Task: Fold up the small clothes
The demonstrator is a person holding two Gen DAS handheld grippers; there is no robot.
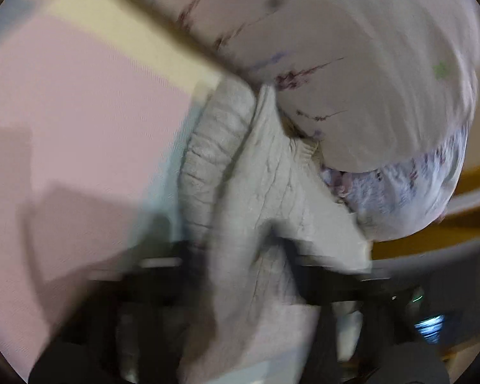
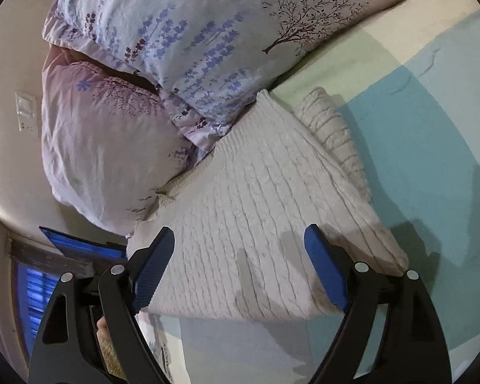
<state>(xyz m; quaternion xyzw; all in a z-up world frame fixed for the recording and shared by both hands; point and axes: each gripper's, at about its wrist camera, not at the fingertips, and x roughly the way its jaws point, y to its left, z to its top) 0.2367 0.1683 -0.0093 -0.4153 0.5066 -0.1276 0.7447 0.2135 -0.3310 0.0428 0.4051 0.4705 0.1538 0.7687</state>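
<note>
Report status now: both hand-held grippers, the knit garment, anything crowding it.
Right hand-held gripper open over the knit sweater. Left view blurred, knit draped close; grip unclear. Floral pillows butt against sweater's far edge.

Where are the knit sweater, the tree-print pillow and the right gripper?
knit sweater [image 2: 256, 198]: right wrist view, middle of ribbed body.
tree-print pillow [image 2: 188, 32]: right wrist view, pale blue face.
right gripper [image 2: 240, 236]: right wrist view, midway between fingertips.

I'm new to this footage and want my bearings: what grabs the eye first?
A cream knitted sweater lies spread across the middle of the bed, on a sheet of pastel colour blocks. Behind it sit two flower-printed pillows. The right gripper hovers open over the sweater's near edge, while the blurred left view shows knit bunched at the left gripper.
</note>
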